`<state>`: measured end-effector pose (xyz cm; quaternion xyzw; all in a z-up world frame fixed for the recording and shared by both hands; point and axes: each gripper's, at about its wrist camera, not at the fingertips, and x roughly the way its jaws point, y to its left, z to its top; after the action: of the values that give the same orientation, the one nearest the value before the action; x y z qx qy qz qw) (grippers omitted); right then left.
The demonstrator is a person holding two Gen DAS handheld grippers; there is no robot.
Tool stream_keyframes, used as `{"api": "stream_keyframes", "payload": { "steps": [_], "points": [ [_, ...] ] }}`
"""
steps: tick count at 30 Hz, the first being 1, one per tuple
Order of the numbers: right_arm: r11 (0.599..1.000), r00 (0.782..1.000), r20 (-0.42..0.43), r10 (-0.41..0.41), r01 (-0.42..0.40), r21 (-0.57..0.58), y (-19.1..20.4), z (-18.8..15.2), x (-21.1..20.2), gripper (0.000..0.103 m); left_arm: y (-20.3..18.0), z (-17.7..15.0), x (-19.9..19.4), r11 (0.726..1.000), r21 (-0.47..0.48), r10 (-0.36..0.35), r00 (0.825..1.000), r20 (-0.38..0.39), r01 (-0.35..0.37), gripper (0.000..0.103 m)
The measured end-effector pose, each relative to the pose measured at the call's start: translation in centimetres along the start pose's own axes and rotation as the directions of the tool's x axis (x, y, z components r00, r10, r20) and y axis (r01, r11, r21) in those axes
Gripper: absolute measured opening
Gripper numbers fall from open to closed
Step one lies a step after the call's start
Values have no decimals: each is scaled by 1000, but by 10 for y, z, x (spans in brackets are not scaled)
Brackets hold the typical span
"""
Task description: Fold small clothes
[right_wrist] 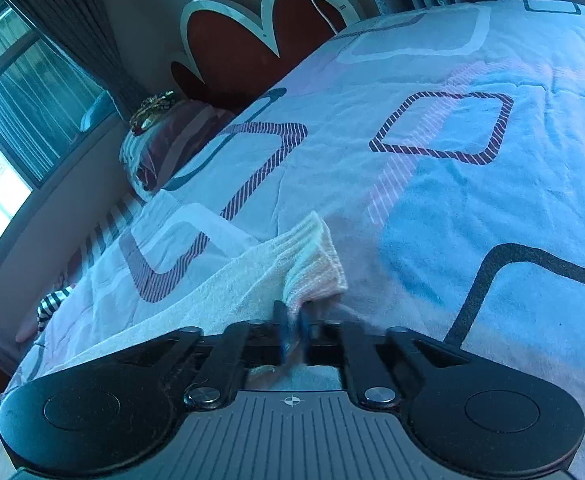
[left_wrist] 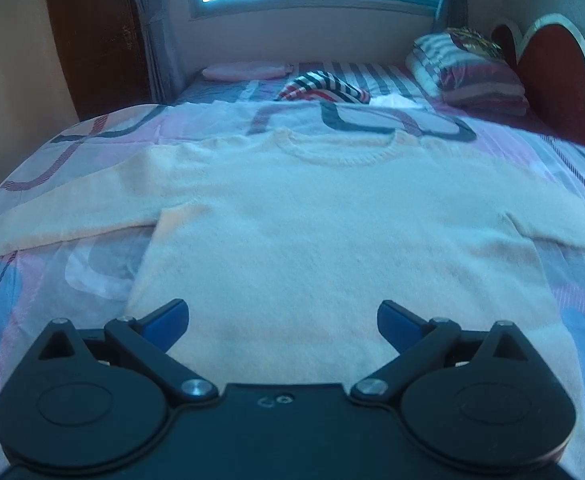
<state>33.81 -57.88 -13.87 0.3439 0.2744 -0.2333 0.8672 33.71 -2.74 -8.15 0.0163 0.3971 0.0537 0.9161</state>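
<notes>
Here, the cream sweater (left_wrist: 332, 216) is spread flat on the bed (left_wrist: 52, 264), its right cuff (right_wrist: 312, 264) pinched by the right gripper (right_wrist: 292, 324) while the left gripper (left_wrist: 282, 320) is held spread above the near hem, so the thin pinch could be lost if pulled.

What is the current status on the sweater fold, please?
Left gripper open, over sweater hem. Right gripper shut on sleeve cuff. Sweater flat on bedspread. Nothing in the way.
</notes>
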Motion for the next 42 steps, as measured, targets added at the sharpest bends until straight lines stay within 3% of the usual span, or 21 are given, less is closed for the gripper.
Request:
{"api": "stream_keyframes", "payload": {
  "steps": [2,3,5,8,12,15,21,30,31,33,34,36,37,38,40,42],
  "points": [
    [994,999,43,-29,34,-100,14,2,5,5,8,6,1,1000,12,6,1000,17,-6,99],
    [991,999,-6,-49,48,-125,19,3,16,5,12,9,1,1000,17,8,1000,29,-8,99],
    [988,998,-13,-63,60,-141,32,5,20,5,23,13,6,1000,19,3,999,40,-4,99],
    [976,1000,21,0,4,-218,69,-1,6,5,36,18,23,999,40,9,1000,6,-9,99],
    [935,995,-9,96,-93,-342,134,-35,-8,5,56,21,39,1000,13,-11,1000,-8,11,99],
    [860,976,-80,202,-215,-462,201,-82,-13,5,70,24,41,999,-24,-37,999,13,38,99],
    [717,925,-212,314,-378,-586,307,-183,-18,5,99,40,51,996,-75,-45,999,25,47,99],
    [517,857,-373,355,-513,-686,385,-306,-15,6,135,49,62,987,-150,-62,998,22,64,97],
    [491,860,-373,349,-507,-708,389,-316,-14,11,136,49,64,986,-156,-62,998,20,64,97],
    [436,850,-374,371,-515,-738,391,-328,-20,40,136,50,68,984,-164,-70,997,14,71,96],
    [433,847,-373,380,-519,-737,390,-329,-22,56,136,50,70,983,-165,-75,997,13,76,95],
    [466,859,-319,400,-491,-737,381,-322,-28,57,130,53,73,981,-163,-102,995,12,102,89],
    [502,864,-289,412,-480,-720,373,-315,-32,56,124,55,74,979,-160,-127,992,15,127,84],
    [546,868,-266,419,-475,-690,362,-305,-37,48,118,58,77,975,-155,-155,988,18,156,76],
    [647,901,-205,383,-420,-637,342,-281,-42,34,101,63,83,964,-143,-224,974,26,225,63],
    [746,936,-137,324,-341,-571,319,-254,-38,32,79,68,95,942,-151,-302,953,11,300,52]
  ]
}}
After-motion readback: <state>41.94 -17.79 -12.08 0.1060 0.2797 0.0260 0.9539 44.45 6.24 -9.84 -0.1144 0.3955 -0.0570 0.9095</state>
